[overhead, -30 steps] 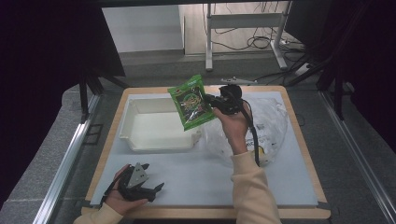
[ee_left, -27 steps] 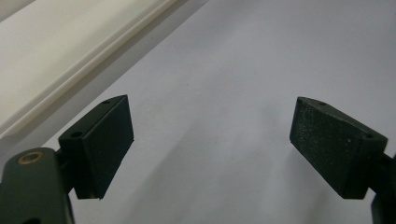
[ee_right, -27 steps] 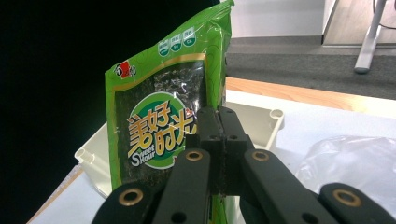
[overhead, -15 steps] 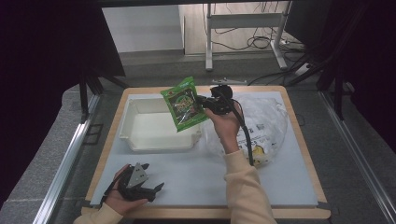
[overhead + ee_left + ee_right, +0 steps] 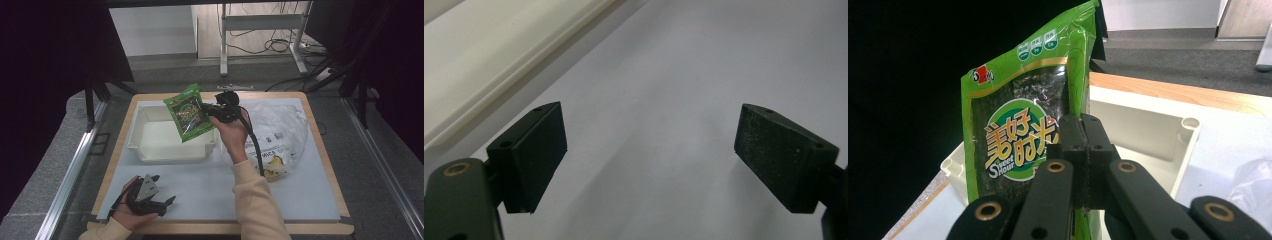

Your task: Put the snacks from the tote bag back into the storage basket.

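The left claw [image 5: 159,196] rests on the pale blue mat [image 5: 210,190] at the near edge of the wooden worktop [image 5: 320,150], held in the person's left hand [image 5: 131,210]. Its jaws stand wide apart with nothing between them; the left gripper view shows bare mat between the black pads [image 5: 531,155].

Farther in, the right claw [image 5: 209,111] is clamped on the edge of a green foil snack packet with a dark window and a round printed label [image 5: 1020,135]. The packet [image 5: 187,112] hangs tilted in the air above the right part of the shallow white rectangular plastic tray [image 5: 150,145], clear of its floor.

Right of the tray, a crumpled clear plastic bag [image 5: 277,132] lies on the mat.
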{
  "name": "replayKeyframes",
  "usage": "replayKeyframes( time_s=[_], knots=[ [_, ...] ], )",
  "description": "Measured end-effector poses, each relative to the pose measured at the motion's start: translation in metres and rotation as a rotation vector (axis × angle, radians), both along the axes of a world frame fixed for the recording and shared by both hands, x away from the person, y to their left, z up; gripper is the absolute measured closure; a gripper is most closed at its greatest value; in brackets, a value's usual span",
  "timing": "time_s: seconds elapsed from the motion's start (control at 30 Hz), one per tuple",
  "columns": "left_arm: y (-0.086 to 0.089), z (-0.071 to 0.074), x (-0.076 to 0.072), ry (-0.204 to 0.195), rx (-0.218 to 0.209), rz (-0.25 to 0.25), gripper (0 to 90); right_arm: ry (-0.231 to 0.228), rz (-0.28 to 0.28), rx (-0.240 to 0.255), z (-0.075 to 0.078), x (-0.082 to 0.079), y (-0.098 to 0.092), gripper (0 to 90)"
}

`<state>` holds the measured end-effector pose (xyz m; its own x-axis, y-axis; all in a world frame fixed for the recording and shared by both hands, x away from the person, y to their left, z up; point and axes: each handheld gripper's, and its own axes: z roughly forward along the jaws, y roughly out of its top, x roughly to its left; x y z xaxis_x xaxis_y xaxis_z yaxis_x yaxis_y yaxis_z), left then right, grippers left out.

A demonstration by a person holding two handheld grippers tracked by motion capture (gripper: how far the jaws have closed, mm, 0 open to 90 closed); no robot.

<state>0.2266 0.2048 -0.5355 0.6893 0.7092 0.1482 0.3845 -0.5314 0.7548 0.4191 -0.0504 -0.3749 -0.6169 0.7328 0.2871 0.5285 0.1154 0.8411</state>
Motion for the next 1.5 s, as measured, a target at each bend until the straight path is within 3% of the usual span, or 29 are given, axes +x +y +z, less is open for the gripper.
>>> replayKeyframes(
  time_s=[1.17, 1.5],
  knots=[
    [0.000, 0.001, 0.000, -0.003, 0.000, -0.002, 13.3, 0.029, 0.031, -0.003, -0.012, 0.007, 0.037, 90.0],
    [0.000, 0.001, -0.001, -0.003, -0.009, 0.001, 13.3, 0.046, 0.025, -0.005, -0.021, 0.012, 0.047, 90.0]
  ],
)
